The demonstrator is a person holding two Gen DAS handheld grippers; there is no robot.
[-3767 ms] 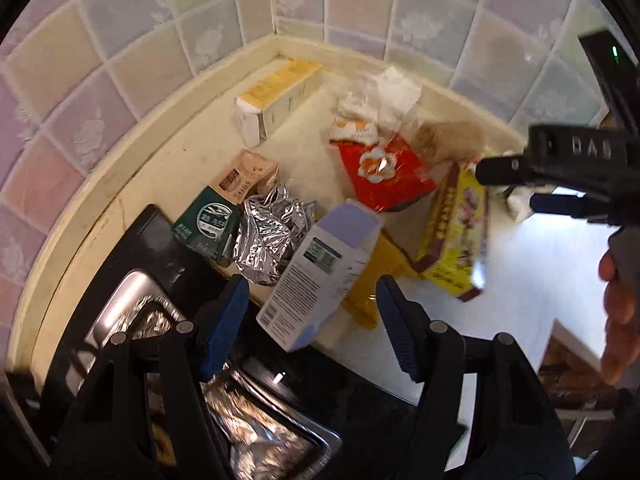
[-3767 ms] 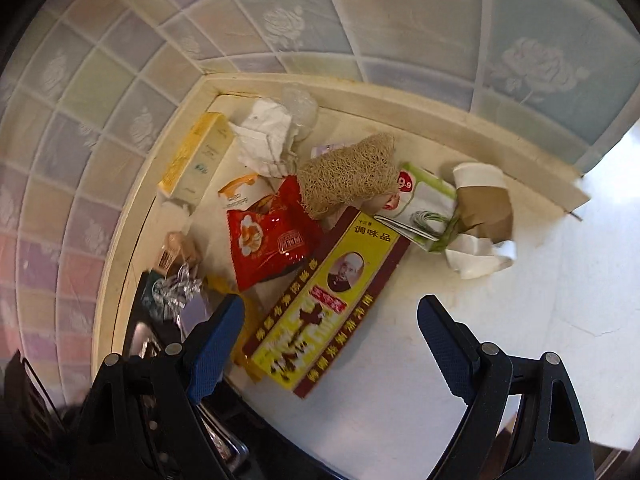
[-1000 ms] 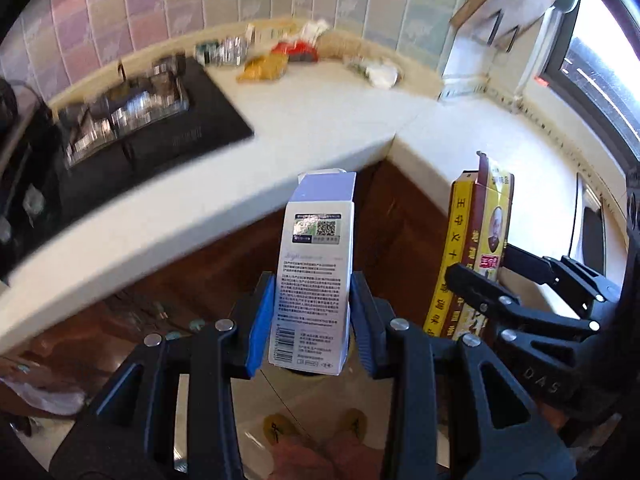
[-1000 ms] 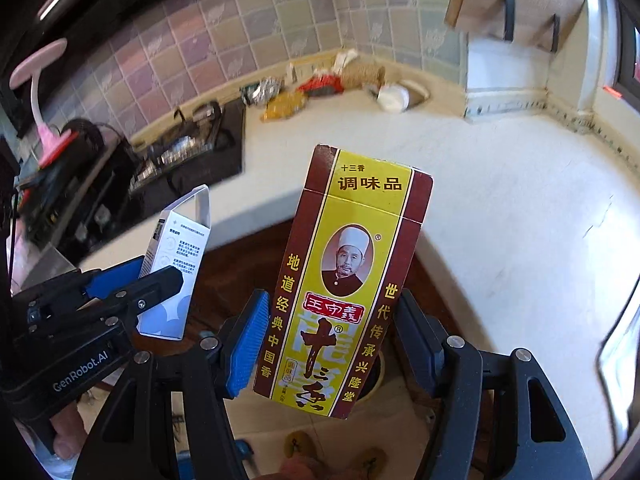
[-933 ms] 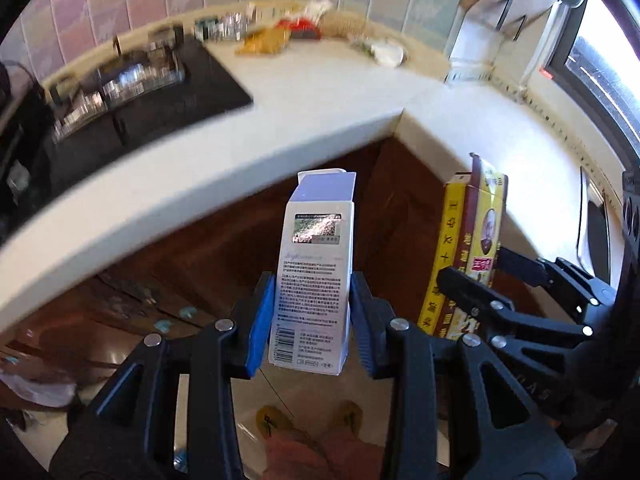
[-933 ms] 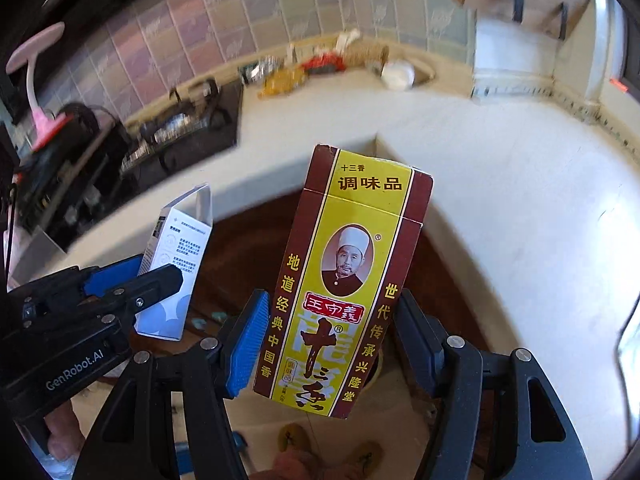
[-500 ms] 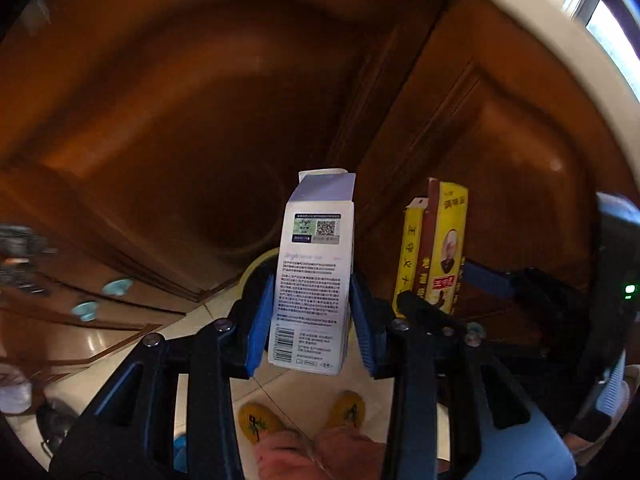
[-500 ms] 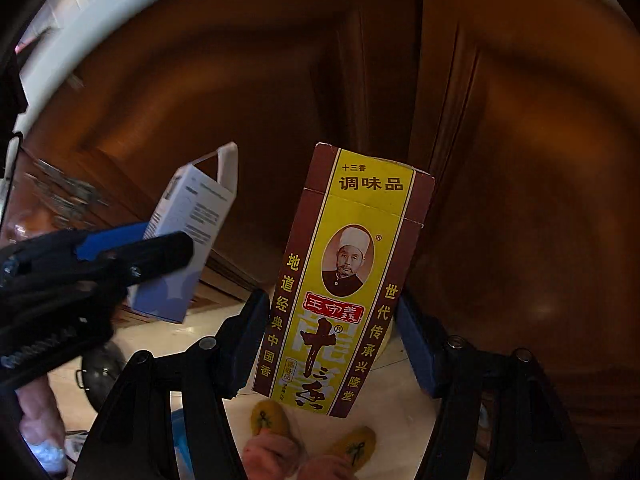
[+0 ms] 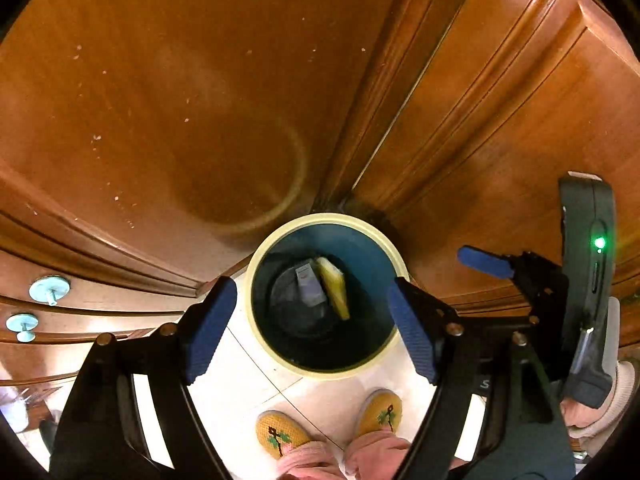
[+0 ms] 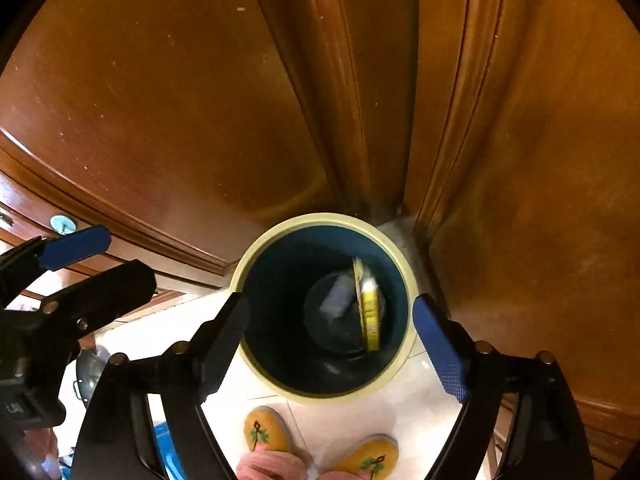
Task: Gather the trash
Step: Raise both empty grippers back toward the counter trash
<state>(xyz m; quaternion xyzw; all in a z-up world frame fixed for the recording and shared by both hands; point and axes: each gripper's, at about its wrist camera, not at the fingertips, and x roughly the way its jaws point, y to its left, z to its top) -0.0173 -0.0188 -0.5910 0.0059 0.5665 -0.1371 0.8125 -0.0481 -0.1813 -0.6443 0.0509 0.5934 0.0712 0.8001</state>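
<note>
Both grippers hang over the round bin (image 9: pixel 280 354), which sits on the pale tiled floor (image 9: pixel 256 384) tucked into the corner where two brown wooden cabinet doors (image 9: pixel 160 100) meet. The bin's cream rim nearly touches the wood at the back, while the floor side towards the person's yellow slippers (image 9: pixel 280 434) lies open. The left gripper (image 9: pixel 312 324) stands with its blue pads wide apart and nothing between them, its jaws having just been opening; the bin's mouth fits between the fingers in its view. The right gripper (image 10: pixel 332 332) is likewise spread wide and empty, its jaws also just opened, each finger outside the rim. Down in the dark blue bin lie the white and lilac box (image 9: pixel 309 288) and, just beside it on edge, the yellow seasoning box (image 9: pixel 335 288), leaning against the inner wall. A second ago each box was clamped upright in its gripper, above the counter's edge; now both are inside the bin, and the view has dropped from the countertop to the cabinet fronts. Two pale blue drawer knobs (image 9: pixel 49 289) show at the left.
</note>
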